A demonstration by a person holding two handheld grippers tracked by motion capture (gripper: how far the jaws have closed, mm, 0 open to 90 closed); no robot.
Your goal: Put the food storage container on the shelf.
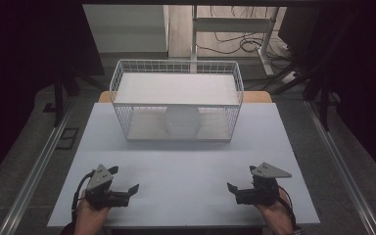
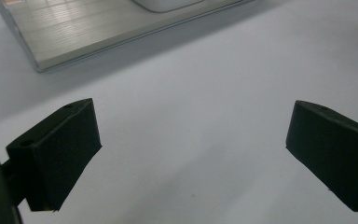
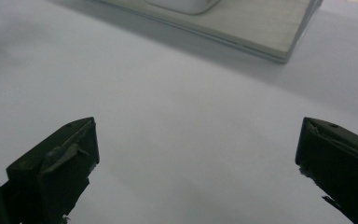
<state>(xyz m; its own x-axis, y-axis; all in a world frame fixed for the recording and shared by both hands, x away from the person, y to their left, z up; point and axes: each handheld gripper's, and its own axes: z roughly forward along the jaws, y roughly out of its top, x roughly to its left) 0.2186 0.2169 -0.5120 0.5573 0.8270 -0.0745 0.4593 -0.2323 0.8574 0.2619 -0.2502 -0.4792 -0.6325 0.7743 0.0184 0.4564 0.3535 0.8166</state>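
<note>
A white wire rack (image 1: 176, 100) with an upper shelf stands at the back middle of the white table (image 1: 186, 166). On its lower wooden base (image 2: 98, 28) sits a white rounded bowl-like object (image 1: 182, 121), part hidden by the shelf above. My left gripper (image 1: 127, 183) rests near the front left, held by a hand, jaws wide apart with nothing between them. At the front right my right gripper (image 1: 237, 183) is also open and empty. Both point inward toward the table's middle. The rack's base (image 3: 242, 23) and the white object (image 3: 182, 4) lie far ahead of the right jaws.
Metal rails (image 1: 34, 171) run along both sides of the table. Behind the rack stand a white desk frame (image 1: 235, 27) and cables (image 1: 245, 44) on the floor. Bare table surface lies between the grippers and the rack.
</note>
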